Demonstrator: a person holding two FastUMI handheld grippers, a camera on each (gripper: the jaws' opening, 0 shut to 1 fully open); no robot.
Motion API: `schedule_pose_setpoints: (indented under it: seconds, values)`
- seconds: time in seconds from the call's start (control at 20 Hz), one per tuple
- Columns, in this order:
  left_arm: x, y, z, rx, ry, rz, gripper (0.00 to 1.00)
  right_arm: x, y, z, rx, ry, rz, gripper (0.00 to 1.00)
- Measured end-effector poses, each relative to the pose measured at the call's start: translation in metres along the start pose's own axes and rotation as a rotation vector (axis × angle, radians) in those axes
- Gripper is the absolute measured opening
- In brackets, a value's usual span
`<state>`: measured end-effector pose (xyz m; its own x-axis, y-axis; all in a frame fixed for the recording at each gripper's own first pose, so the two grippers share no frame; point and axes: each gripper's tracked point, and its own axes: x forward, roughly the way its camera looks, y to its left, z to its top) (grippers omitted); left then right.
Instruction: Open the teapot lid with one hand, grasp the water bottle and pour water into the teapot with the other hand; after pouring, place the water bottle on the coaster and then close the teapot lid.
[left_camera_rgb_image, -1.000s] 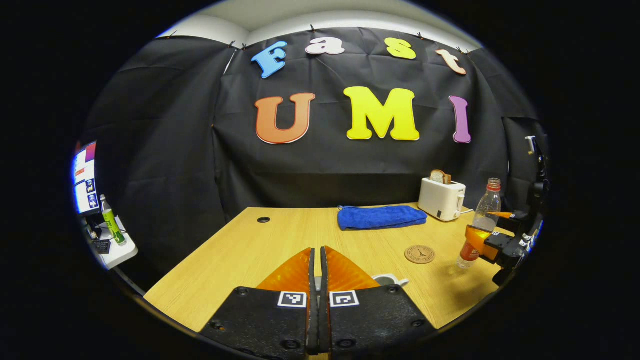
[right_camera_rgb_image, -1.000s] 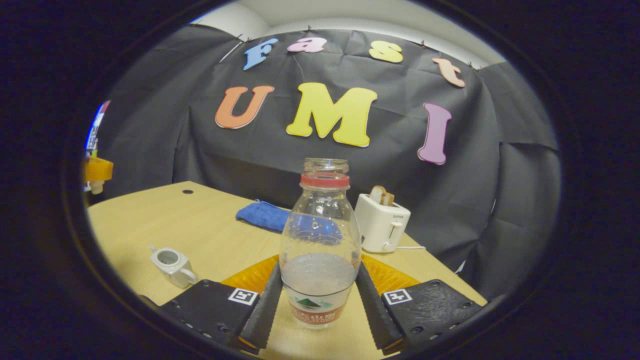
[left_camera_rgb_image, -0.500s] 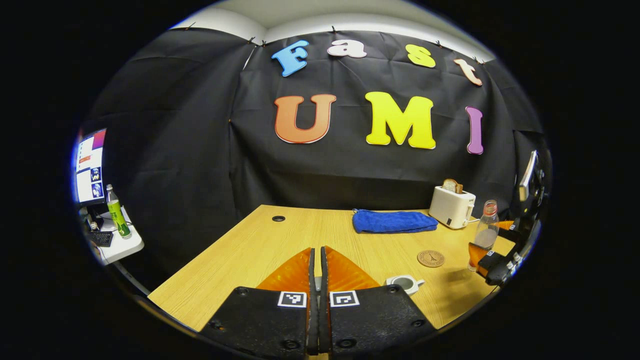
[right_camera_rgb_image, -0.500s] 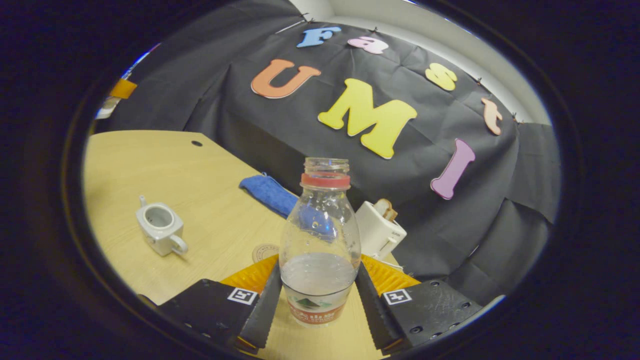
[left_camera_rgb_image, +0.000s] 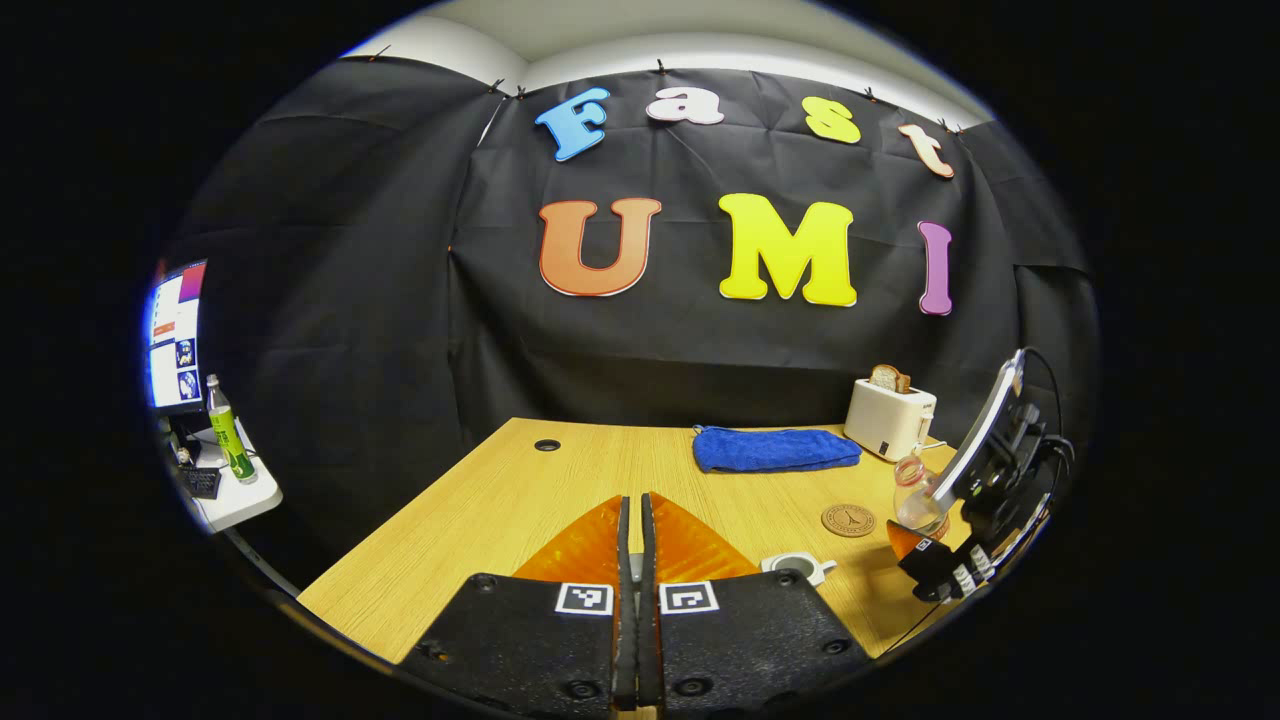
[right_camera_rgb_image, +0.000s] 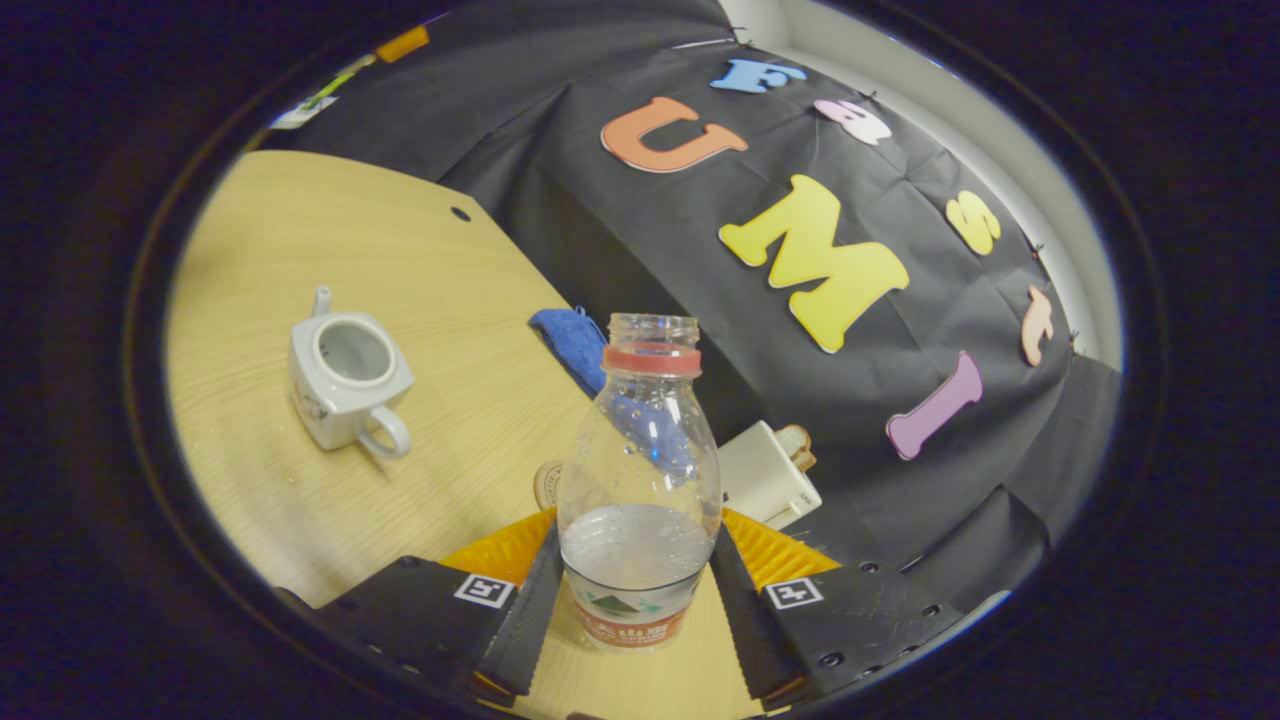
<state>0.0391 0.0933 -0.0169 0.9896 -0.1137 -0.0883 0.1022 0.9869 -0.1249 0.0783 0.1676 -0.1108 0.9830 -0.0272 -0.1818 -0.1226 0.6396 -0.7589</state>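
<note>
My right gripper is shut on the clear water bottle, which is uncapped and about a third full. In the right gripper view the scene is rolled over, and the white teapot stands lidless to the bottle's left. In the left gripper view the tilted bottle leans toward the teapot, above the table at the right. My left gripper is shut, and a small pale piece of the teapot lid shows between its fingers. The round cork coaster lies past the teapot.
A folded blue towel and a white toaster with bread sit at the table's back right. A side shelf with a green bottle and a monitor stands beyond the table's left edge.
My right gripper has moved toward the teapot and tipped the bottle further over; the teapot looms larger in the right gripper view. The left gripper has barely moved.
</note>
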Motion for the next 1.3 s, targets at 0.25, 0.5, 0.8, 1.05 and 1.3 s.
schedule_pose_setpoints:
  seconds: [0.25, 0.5, 0.8, 1.05, 1.3]
  values:
    - [-0.002, -0.001, 0.003, 0.010, -0.007, -0.006, 0.03, 0.000, -0.001, 0.015, -0.211, -0.053, -0.087, 0.77]
    - [-0.006, 0.000, 0.007, 0.018, -0.021, -0.009, 0.03, 0.004, 0.001, 0.019, -0.410, -0.075, -0.148, 0.77]
    - [-0.006, -0.003, 0.006, 0.036, -0.021, -0.017, 0.03, 0.004, 0.000, 0.026, -0.593, -0.097, -0.205, 0.75]
    - [-0.006, -0.004, 0.005, 0.049, -0.014, -0.017, 0.03, 0.000, 0.001, 0.042, -0.752, -0.149, -0.261, 0.75]
    - [-0.007, -0.004, 0.004, 0.065, -0.014, -0.016, 0.03, -0.003, -0.001, 0.057, -0.912, -0.195, -0.323, 0.76]
